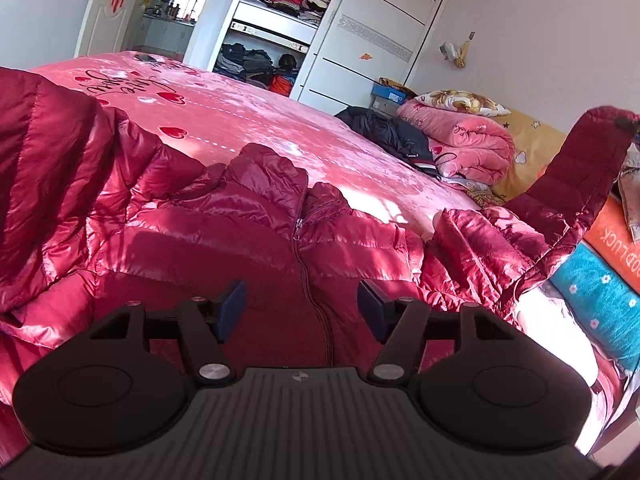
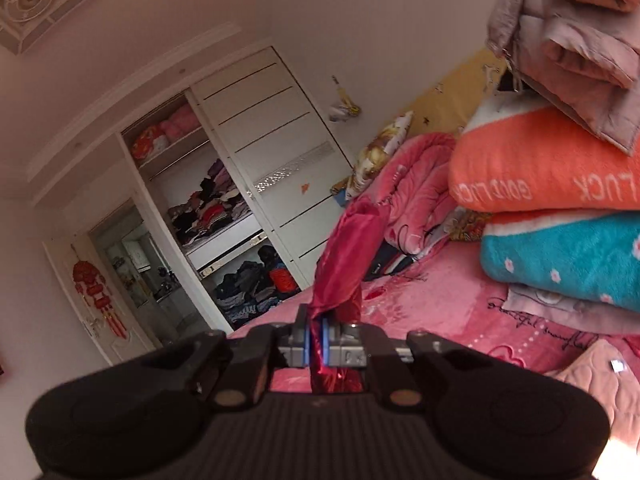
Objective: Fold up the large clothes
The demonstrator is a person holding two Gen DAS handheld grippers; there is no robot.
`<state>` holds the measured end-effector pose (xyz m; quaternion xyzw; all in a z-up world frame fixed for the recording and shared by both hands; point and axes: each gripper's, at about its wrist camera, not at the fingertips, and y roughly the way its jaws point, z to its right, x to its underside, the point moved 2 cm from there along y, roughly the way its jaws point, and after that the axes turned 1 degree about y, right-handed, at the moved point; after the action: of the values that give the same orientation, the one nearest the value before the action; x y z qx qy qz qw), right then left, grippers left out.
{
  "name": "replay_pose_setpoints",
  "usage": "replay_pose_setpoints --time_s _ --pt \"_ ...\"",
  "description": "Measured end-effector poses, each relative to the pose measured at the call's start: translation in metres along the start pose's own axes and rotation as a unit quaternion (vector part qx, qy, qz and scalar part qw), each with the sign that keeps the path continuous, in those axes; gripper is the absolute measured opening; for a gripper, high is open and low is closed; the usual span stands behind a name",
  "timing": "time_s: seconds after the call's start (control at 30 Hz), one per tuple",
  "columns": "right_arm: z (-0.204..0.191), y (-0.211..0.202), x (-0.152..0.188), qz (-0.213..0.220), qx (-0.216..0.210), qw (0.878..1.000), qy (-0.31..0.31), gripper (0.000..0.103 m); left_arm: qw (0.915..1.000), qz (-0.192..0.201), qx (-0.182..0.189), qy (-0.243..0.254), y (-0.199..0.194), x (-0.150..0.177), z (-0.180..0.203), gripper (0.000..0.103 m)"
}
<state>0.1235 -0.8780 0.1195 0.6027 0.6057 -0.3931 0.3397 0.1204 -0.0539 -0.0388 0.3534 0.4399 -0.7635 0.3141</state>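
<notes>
In the left wrist view the left tongs (image 1: 299,309) stand apart at lower centre, nothing between them — the red puffer jacket (image 1: 256,216) lies spread on the bed (image 1: 248,120) just beyond, zipper running up mid-frame. The right tongs (image 2: 317,345) are clamped together on a jacket sleeve (image 2: 344,264) — it rises above them at centre, with the bed beyond.

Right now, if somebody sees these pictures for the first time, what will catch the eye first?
The shiny red puffer jacket spread zipper-up across the pink bed cover, directly before the open left gripper. Next, the right gripper, shut on a raised jacket sleeve. At the right, folded orange and turquoise blankets are stacked.
</notes>
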Motion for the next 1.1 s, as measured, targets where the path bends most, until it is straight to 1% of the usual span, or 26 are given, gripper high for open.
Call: replay_pose_setpoints --time_s 0.07,0.13,0.2,0.27,0.37,0.47,0.57,0.67,0.8,0.93,1.0,1.1 --pt "-0.041 0.001 -0.001 0.001 -0.037 0.998 -0.051 0.002 0.9999 0.01 -0.004 -0.011 -0.005 -0.005 -0.006 0.076" --pt "-0.09 0.004 0.009 -0.014 -0.085 0.991 -0.104 0.002 0.9995 0.02 -0.009 -0.022 -0.01 -0.009 -0.012 0.077" --pt "-0.13 0.008 0.027 -0.033 -0.126 0.982 -0.138 0.002 0.9989 0.028 -0.011 -0.035 -0.015 -0.014 -0.018 0.078" --pt "-0.162 0.015 0.051 -0.06 -0.166 0.972 -0.155 0.002 0.9982 0.037 -0.015 -0.044 -0.019 -0.018 -0.024 0.078" --pt "-0.203 0.032 0.098 -0.116 -0.227 0.953 -0.162 0.002 0.9971 0.048 -0.023 -0.054 -0.024 -0.022 -0.029 0.08" --pt "-0.235 0.047 0.149 -0.165 -0.268 0.933 -0.173 0.002 0.9958 0.051 -0.03 -0.07 -0.025 -0.026 -0.036 0.081" --pt "-0.26 0.06 0.199 -0.214 -0.284 0.917 -0.184 0.002 0.9944 0.049 -0.037 -0.086 -0.024 -0.027 -0.042 0.081" --pt "-0.268 0.07 0.238 -0.243 -0.289 0.907 -0.185 0.002 0.9922 0.049 -0.043 -0.106 -0.024 -0.03 -0.048 0.081" --pt "-0.26 0.086 0.275 -0.287 -0.277 0.905 -0.148 0.002 0.9887 0.044 -0.06 -0.13 -0.02 -0.033 -0.054 0.081" --pt "-0.254 0.094 0.309 -0.318 -0.272 0.9 -0.124 0.002 0.9852 0.047 -0.074 -0.147 -0.021 -0.035 -0.06 0.081" --pt "-0.251 0.095 0.322 -0.328 -0.268 0.898 -0.122 0.002 0.9839 0.048 -0.08 -0.152 -0.022 -0.035 -0.061 0.081" --pt "-0.247 0.095 0.34 -0.35 -0.272 0.889 -0.117 0.003 0.9823 0.052 -0.084 -0.159 -0.02 -0.036 -0.059 0.08"
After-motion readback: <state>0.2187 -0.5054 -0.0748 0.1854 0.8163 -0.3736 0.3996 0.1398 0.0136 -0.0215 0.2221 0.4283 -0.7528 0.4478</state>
